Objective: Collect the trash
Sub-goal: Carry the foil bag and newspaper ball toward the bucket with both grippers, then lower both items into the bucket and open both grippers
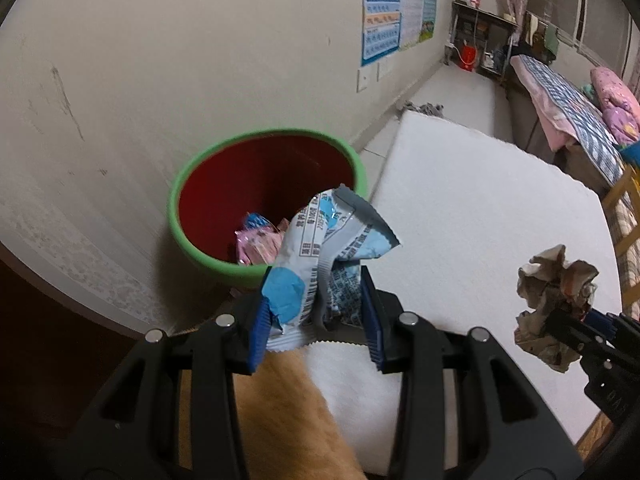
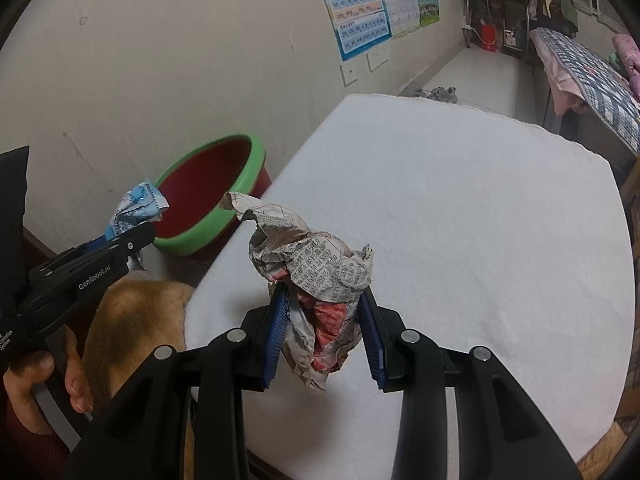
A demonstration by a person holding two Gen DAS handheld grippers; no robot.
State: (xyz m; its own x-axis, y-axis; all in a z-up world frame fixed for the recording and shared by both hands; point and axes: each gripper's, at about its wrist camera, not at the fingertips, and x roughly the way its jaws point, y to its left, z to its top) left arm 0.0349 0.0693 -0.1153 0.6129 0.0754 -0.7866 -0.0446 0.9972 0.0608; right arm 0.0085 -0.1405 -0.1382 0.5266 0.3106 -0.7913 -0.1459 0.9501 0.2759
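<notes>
Beside the green-rimmed red plastic bin (image 1: 264, 204), the left gripper (image 1: 316, 316) clamps a crumpled blue-and-white snack wrapper (image 1: 320, 264), while the right gripper (image 2: 324, 336) clamps a crumpled newspaper ball (image 2: 316, 276) farther from it.

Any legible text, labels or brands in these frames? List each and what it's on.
"GenRobot.AI": side of the left gripper.
Blue-white wrapper: barcode and print, too blurred to read.
Crumpled newspaper: print too small.
Wall posters: blurred.

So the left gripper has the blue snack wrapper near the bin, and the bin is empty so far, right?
Not empty. The left wrist view shows a pink wrapper already inside the bin. The left gripper does hold the blue snack wrapper near it.
</notes>
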